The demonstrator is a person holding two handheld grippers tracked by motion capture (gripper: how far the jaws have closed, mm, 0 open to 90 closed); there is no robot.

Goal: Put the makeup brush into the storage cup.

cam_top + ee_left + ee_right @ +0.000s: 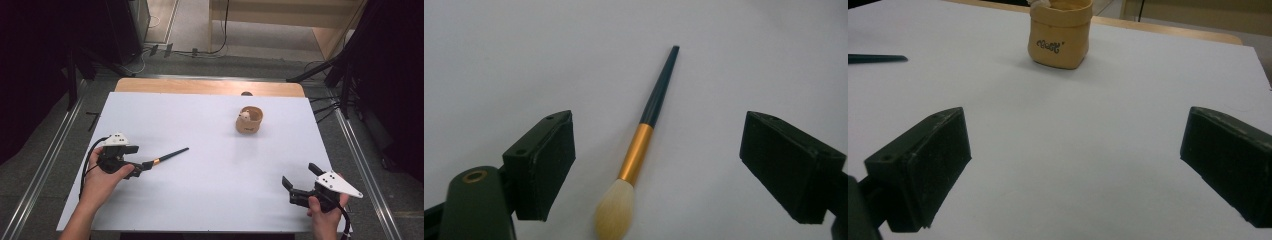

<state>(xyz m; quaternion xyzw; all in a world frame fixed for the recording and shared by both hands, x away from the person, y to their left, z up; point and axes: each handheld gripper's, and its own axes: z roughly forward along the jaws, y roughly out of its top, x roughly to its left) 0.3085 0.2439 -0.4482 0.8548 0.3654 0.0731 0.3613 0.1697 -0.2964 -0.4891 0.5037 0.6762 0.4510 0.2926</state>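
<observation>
**A:** Why is everything spread out across the desk [210, 195] like that?

**B:** I keep the white top bare so each piece has its own place; the tan pouch [249, 120] stands upright toward the far right corner, mouth up, with something pale poking out of it, ready, I'd judge, to take more; my right claw [300, 180] waits near the front right corner, jaws apart, nothing between them.

**A:** And the brush?

**B:** The brush [642, 145] lies flat near the left edge, bristles toward me, dark handle pointing away; my left claw [656, 165] straddles it with jaws apart, pads not pressing on it.

**A:** Any writing?

**B:** A small dark cursive mark [1050, 46] on the pouch; too small to read.
</observation>
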